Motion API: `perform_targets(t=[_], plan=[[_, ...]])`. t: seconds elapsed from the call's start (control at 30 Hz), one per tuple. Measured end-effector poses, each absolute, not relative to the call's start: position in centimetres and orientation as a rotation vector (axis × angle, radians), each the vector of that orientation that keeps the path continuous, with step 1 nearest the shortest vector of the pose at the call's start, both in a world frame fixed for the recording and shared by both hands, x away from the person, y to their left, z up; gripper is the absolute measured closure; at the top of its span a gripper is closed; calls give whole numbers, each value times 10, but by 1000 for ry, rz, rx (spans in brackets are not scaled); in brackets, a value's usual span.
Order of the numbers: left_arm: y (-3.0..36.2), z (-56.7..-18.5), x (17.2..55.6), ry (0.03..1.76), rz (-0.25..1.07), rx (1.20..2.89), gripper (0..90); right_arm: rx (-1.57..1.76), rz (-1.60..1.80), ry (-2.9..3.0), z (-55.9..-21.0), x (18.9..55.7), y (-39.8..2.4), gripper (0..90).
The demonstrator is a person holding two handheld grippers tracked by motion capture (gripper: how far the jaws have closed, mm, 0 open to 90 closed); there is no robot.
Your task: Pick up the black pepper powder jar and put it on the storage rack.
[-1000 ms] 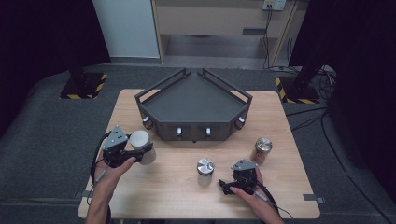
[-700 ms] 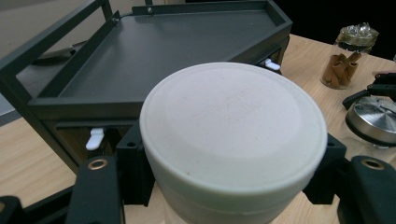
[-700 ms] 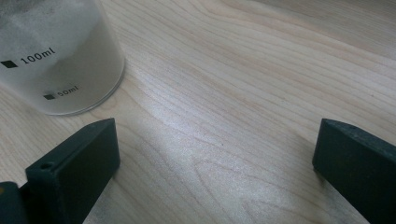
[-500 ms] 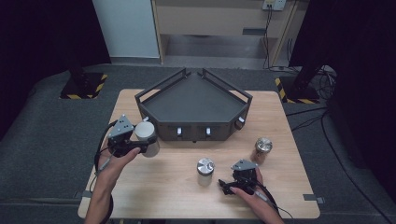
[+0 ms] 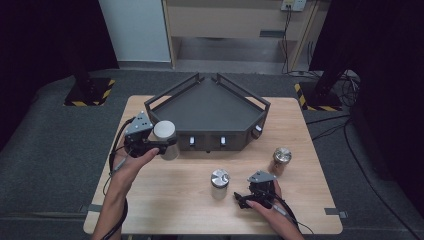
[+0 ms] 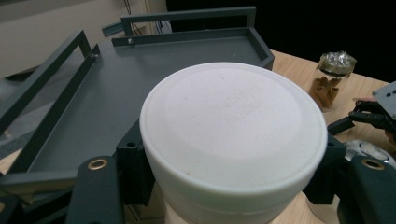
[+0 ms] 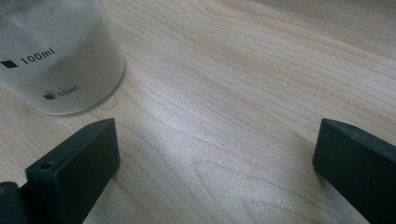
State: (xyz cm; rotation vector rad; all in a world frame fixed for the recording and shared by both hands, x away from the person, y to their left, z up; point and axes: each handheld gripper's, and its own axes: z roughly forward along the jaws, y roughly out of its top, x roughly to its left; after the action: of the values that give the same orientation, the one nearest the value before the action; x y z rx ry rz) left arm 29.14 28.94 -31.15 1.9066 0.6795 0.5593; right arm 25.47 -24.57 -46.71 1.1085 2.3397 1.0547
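Three jars: one white-lidded jar [image 5: 165, 139] pinched by the left gripper [image 5: 159, 145]; two foil-capped jars [image 5: 219, 183] on the counter [image 5: 165, 200]; right gripper [image 5: 246, 199] fingers spread.

The round white plastic container with a flat matte lid [image 5: 164, 138] stands upright between the two black jaws of the left gripper [image 5: 159, 145], one jaw pressed on each side of its wall just under the lid. In the left gripper view the container's lid [image 6: 233, 123] sits dead ahead of that gripper's camera, very close, its faint embossed lettering too soft to read. The container is lifted clear of the wooden tabletop, just in front of the gripper's body.
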Motion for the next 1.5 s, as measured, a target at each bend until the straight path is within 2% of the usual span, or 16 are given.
perform_targets(t=[0.73,1.5], plan=[[271,-277,322,658,560,1932,327,1108,1055,2340,-467,255,-246,6],[255,-258,355,672,583,1919,327,1111,1055,2341,-467,255,-246,6]])
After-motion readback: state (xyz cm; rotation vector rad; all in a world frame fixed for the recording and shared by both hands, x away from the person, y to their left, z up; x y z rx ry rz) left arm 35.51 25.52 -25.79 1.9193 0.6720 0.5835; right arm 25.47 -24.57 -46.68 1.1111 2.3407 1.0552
